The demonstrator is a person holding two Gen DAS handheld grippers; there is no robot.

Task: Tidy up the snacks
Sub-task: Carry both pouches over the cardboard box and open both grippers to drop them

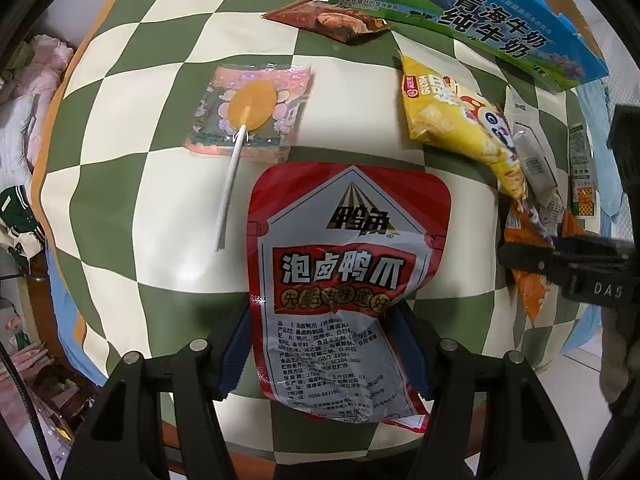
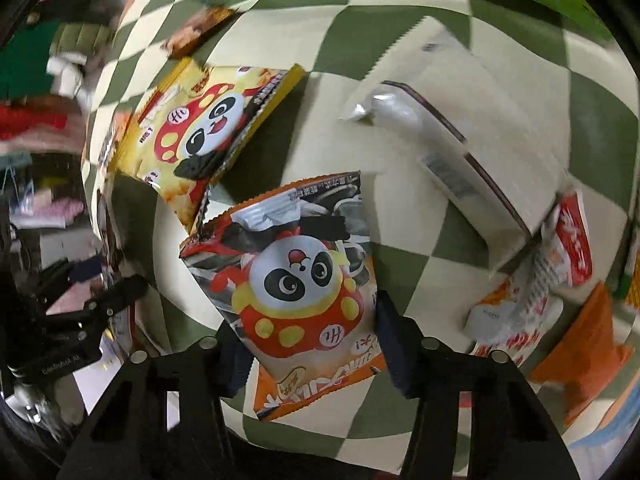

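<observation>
Under left tongs [image 1: 324, 344], red pouch [image 1: 344, 264]; lollipop [image 1: 250, 110] beside

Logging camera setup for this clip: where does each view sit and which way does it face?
Left wrist: on the left claw, facing down at the checkered table; its fingers pinch a red pouch; the right claw shows at right.
Right wrist: on the right claw, angled down; its fingers pinch an orange panda bag.
Shared: the yellow bag and milk carton.

green-and-cream checkered tablecloth [image 1: 168, 92] with orange edging, pale tiled floor [image 1: 568, 376], perhaps heaped clothes [image 1: 36, 80] at left
</observation>
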